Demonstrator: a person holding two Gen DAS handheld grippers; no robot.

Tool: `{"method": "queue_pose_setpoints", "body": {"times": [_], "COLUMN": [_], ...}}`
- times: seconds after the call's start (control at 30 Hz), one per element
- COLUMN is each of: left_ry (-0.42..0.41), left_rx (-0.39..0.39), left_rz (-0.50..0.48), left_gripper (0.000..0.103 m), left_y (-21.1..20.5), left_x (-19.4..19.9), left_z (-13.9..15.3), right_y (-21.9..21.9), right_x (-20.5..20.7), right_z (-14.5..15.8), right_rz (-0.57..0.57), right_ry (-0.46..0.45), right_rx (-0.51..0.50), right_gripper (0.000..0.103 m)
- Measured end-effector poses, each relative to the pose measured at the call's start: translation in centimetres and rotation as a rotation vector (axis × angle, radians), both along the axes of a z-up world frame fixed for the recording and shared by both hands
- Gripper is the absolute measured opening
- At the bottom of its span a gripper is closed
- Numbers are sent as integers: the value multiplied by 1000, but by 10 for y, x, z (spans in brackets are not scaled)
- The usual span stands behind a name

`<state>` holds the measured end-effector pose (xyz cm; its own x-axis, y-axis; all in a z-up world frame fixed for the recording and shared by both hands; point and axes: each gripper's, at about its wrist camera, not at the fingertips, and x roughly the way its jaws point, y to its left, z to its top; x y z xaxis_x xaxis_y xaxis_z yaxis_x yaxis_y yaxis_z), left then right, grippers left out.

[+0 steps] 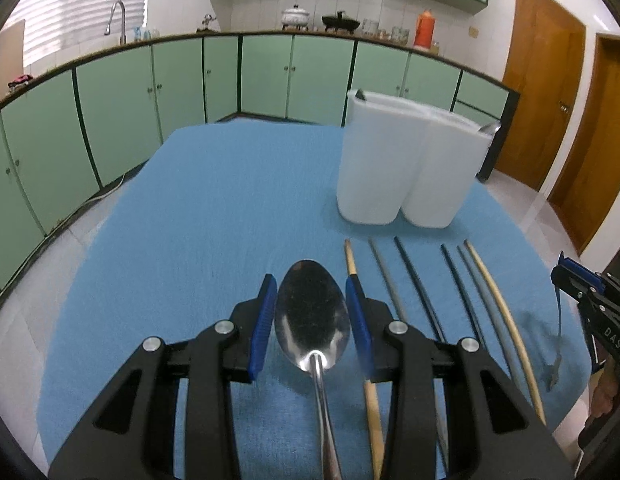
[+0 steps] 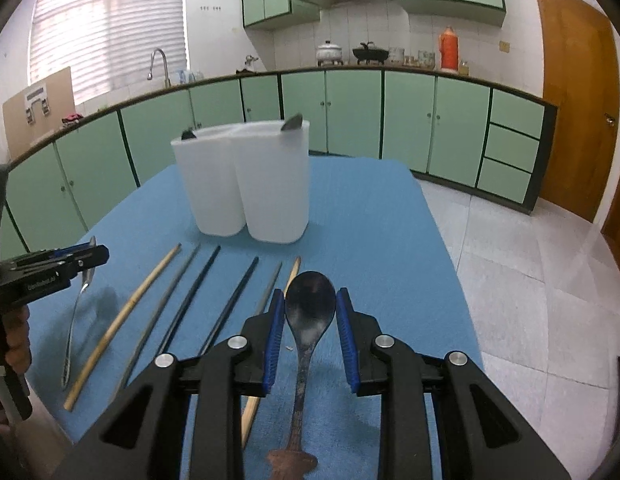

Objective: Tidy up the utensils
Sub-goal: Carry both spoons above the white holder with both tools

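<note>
My left gripper [image 1: 312,292] holds a silver spoon [image 1: 312,316] by its bowl, lifted off the blue cloth; in the right wrist view the spoon [image 2: 76,320] hangs handle-down from it [image 2: 94,256]. My right gripper [image 2: 310,304] is shut on the bowl of a dark spoon [image 2: 310,304], also lifted; in the left wrist view this gripper [image 1: 565,276] carries it at the far right. Several chopsticks [image 1: 405,276] lie side by side on the cloth between the grippers. A white two-compartment holder [image 2: 250,184] stands behind them with utensil tips showing at its rim.
The table has a blue cloth [image 1: 214,208]. Its right edge drops to a tiled floor [image 2: 529,280]. Green kitchen cabinets [image 2: 349,112] run behind the table, and wooden doors [image 2: 573,92] stand at the right.
</note>
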<state>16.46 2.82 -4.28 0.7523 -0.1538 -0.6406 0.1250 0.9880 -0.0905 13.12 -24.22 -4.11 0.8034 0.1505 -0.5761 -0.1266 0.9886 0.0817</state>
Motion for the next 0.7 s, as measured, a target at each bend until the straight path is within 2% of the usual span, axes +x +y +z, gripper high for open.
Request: {"method": "queue_pose_setpoints", "body": {"times": [0.33, 0.7], "left_ry": [-92, -171], "left_rx": [-25, -49], "left_rz": [13, 21], "left_gripper": [34, 34], "left_y": [9, 13], "left_x": [-9, -12], "left_z": [24, 45], "right_y": [-4, -5], "right_x": [-12, -3], "right_z": [29, 52], "right_rz": [-13, -6], "right_ry": [-92, -148], "right_rx": [30, 55], "right_gripper": [26, 26]}}
